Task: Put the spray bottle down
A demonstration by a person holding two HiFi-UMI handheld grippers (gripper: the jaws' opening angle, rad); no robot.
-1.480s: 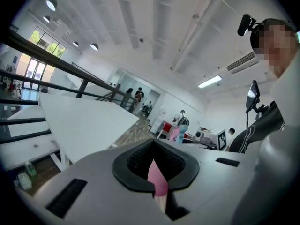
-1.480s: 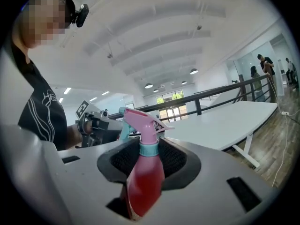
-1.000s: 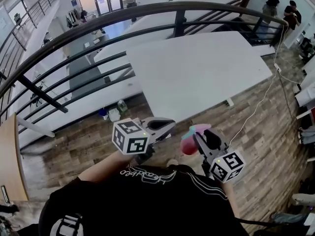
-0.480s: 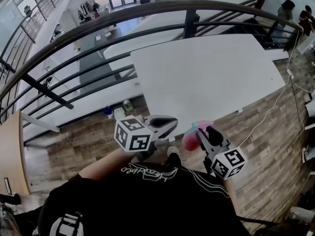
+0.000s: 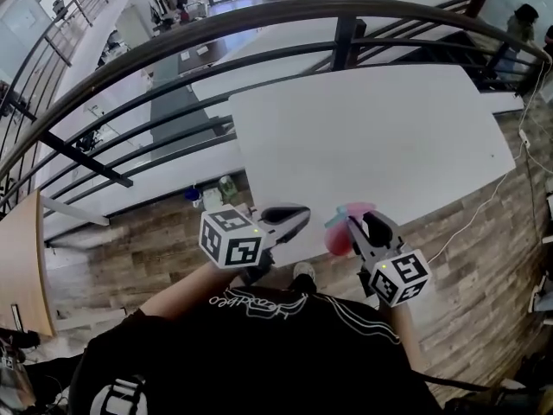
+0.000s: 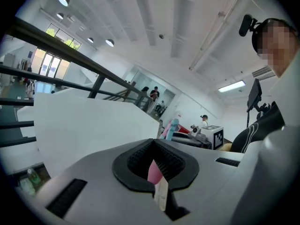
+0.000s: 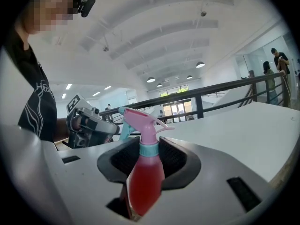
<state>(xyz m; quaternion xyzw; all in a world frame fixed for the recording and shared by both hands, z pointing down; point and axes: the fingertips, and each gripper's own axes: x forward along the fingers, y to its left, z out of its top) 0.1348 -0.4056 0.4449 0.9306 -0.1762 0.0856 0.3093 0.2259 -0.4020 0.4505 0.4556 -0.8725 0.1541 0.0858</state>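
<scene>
In the right gripper view, my right gripper (image 7: pixel 149 159) is shut on the spray bottle (image 7: pixel 144 175). The bottle has a red body, a blue collar and a pink trigger head, and it stands upright between the jaws. The head view shows this bottle (image 5: pixel 339 234) in my right gripper (image 5: pixel 352 230), held in the air over the near edge of the white table (image 5: pixel 371 137). My left gripper (image 5: pixel 292 220) hangs beside it on the left. Seen from the left gripper view, my left gripper (image 6: pixel 157 168) is shut on a thin pink strip (image 6: pixel 153 172) with a white tag.
A dark metal railing (image 5: pixel 216 33) curves behind the table, with a lower floor beyond it. Small bottles (image 5: pixel 226 187) stand on the wood floor (image 5: pixel 138 249) left of the table. A white cable (image 5: pixel 484 206) trails off the table's right side. People stand at the far right.
The table's near edge has come closer to both grippers. The grippers keep the same hold and the same spacing.
</scene>
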